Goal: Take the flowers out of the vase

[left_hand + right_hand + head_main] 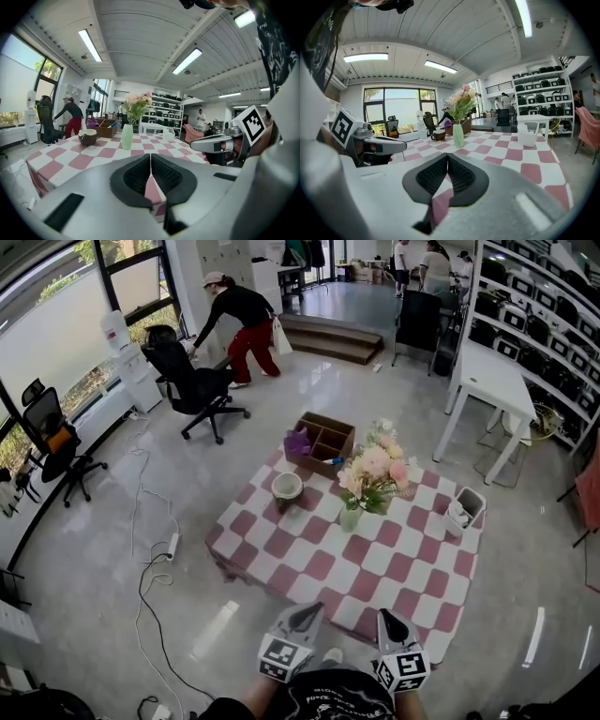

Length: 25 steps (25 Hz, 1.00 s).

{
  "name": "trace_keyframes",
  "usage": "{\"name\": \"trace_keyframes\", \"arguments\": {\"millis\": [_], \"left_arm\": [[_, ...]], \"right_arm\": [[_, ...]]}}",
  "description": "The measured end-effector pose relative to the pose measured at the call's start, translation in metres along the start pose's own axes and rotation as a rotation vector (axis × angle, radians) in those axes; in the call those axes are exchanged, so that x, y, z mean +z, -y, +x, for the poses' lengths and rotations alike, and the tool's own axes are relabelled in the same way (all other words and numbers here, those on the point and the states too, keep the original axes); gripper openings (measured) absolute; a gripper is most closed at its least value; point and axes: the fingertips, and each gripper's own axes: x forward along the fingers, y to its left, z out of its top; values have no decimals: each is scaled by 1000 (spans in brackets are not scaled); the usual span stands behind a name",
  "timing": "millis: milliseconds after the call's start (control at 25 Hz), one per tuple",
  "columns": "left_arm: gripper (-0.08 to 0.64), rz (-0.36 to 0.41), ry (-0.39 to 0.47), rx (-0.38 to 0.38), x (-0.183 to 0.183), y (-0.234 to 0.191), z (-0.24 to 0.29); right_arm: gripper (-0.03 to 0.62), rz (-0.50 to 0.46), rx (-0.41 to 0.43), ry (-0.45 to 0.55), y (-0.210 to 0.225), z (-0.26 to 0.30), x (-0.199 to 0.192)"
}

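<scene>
A bunch of pink and white flowers (377, 468) stands in a pale green vase (351, 517) near the middle of the pink-and-white checked table (309, 568). The vase (127, 137) with its flowers (138, 104) is ahead in the left gripper view; vase (458, 135) and flowers (461, 101) also show in the right gripper view. My left gripper (309, 614) and right gripper (388, 620) hover at the table's near edge, well short of the vase. Both are shut with nothing between the jaws.
On the table are a brown bowl (287, 488), a wooden compartment box (322, 442) at the far edge and a white holder (465, 510) at the right. A person (239, 322) bends near a black office chair (192, 385). Cables (155, 559) lie on the floor at the left.
</scene>
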Motion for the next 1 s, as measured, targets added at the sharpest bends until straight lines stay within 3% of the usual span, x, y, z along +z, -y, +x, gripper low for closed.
{"name": "trace_keyframes", "arguments": {"millis": [440,1000], "left_arm": [[12,-6,0,45,8,2,25],[12,-21,12,46,21,-46,49]], "right_arm": [[5,15,63,1,17,15,5],[6,47,24,-1,21,51,16]]}}
